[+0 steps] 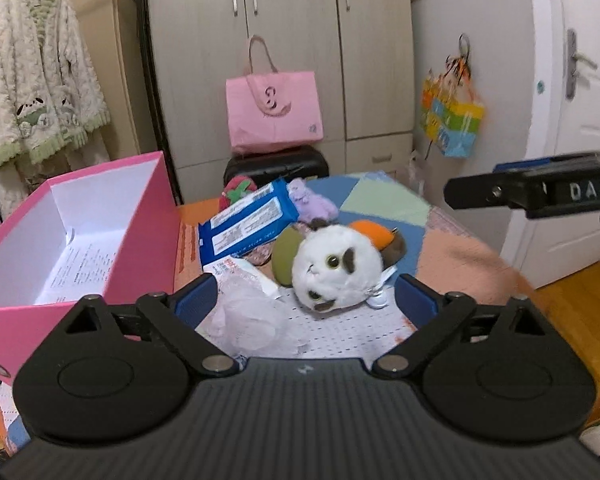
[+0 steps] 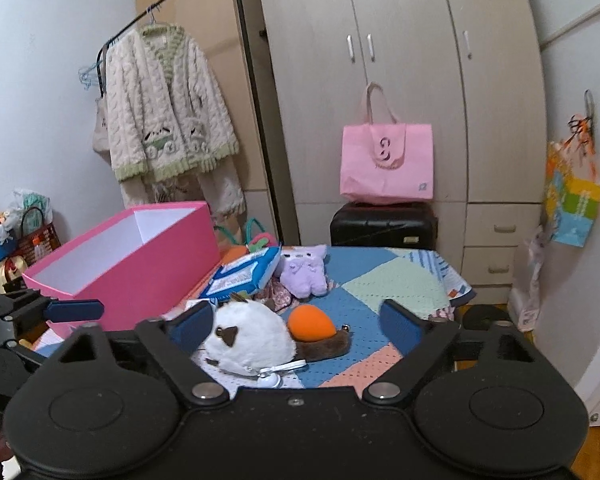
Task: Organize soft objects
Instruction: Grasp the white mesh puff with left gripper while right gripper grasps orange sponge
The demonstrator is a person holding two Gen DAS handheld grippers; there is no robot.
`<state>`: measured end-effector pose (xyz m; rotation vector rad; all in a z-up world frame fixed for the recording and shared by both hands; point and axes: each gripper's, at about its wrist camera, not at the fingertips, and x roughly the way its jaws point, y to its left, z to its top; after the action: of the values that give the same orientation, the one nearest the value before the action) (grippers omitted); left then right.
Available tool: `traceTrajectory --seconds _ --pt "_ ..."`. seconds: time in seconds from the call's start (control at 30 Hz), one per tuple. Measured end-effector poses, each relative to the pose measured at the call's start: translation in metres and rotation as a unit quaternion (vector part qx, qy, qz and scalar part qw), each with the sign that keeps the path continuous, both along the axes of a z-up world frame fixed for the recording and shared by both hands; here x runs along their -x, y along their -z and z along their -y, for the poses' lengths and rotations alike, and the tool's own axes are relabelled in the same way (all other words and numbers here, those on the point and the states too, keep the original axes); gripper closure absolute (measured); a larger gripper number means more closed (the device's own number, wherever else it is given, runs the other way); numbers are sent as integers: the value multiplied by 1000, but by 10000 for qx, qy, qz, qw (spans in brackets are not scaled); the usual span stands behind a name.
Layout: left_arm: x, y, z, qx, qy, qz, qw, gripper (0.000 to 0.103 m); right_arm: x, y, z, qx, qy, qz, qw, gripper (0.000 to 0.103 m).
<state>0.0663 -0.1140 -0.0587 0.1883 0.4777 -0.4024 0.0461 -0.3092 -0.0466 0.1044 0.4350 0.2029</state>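
Landmark for all entries: the open pink cardboard box (image 1: 100, 216), white inside, printed paper on its floor.

Item 1. Our left gripper (image 1: 304, 296), released, blue-padded fingers spread wide and holding nothing, just right of the box's near corner. Between its fingers lies a crumpled clear plastic wrapper (image 1: 244, 312).

Item 2. Our right gripper (image 2: 296, 324), likewise released and empty, further right of the box.

Item 3. Round white plush cat head with brown patches and glass eyes (image 1: 336, 268), on the patchwork knitted blanket (image 2: 396, 284), right of the box and near both grippers. We judge it light, squashy and springy; a pinch across the full body should hold better than the small white ribbon tag (image 2: 278, 372) at its edge.

Item 4. Orange egg-shaped foam piece (image 2: 311, 323), touching the cat head's far side. Probably light and compressible.

Item 5. Blue plastic wipes packet (image 1: 248, 220), beyond the cat, beside the box's right wall. Limp, slick film; likely slippery.

Item 6. Small lilac plush animal (image 2: 303, 270), beyond the packet, furthest from the box. Soft; grip the torso.
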Motion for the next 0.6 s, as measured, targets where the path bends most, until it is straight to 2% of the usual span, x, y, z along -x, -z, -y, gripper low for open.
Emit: traceTrajectory --seconds 0.03,0.1,0.2,0.3,0.43,0.6 --pt "-4 4 2 -62 -39 25 10000 10 -9 4 1 -10 -48 -54 10000 17" --pt "-10 12 5 -259 -178 129 9994 11 -25 13 3 -20 -136 -177 9997 31" --pt "-18 22 9 -552 -278 204 9979 12 -49 27 7 -61 -282 -410 9987 41" --pt "-28 30 11 -665 -355 106 9971 15 -70 39 6 -55 -489 -567 9972 41" --pt "-46 40 16 -888 -438 -262 9947 26 -89 52 3 3 -723 -689 9950 41" --pt "-56 44 18 -1054 -425 -392 9928 26 -108 59 2 98 -795 -724 9942 41"
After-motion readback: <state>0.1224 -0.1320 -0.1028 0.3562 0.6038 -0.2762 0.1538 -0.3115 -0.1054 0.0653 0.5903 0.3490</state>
